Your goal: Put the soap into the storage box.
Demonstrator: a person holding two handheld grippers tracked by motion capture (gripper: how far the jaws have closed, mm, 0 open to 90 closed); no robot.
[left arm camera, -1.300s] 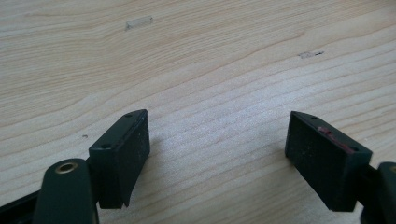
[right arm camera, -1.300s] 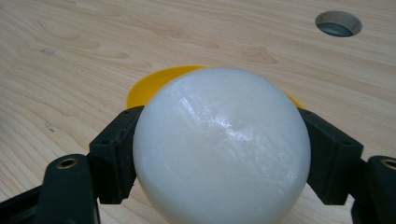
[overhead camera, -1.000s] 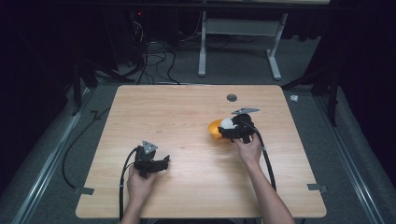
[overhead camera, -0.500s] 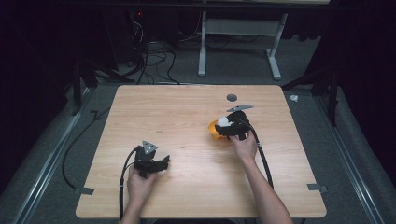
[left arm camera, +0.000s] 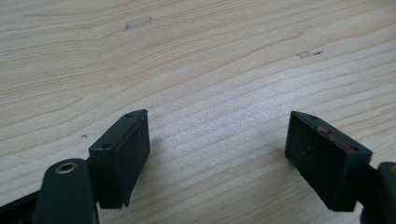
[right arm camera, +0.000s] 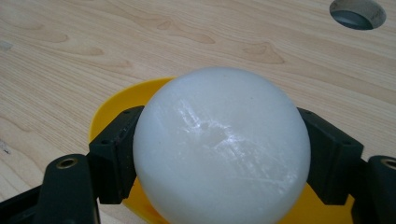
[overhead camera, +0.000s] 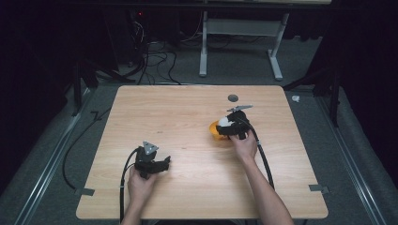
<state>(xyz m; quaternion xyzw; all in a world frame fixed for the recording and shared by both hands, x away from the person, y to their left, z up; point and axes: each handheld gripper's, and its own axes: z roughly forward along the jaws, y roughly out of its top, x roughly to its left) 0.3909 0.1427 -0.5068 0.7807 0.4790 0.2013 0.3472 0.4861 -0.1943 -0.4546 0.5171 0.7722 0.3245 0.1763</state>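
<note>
White ball [right arm camera: 222,147] sat clamped in the right gripper [overhead camera: 231,126] over a yellow dish [right arm camera: 121,100], seemingly awaiting release; left gripper [overhead camera: 152,164] rested open, near-left.

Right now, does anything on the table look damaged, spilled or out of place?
Nothing stands out. The right tool grips a white ball over a yellow dish; the ball shows only faint scuff marks. The left tool is open on bare table.
</note>
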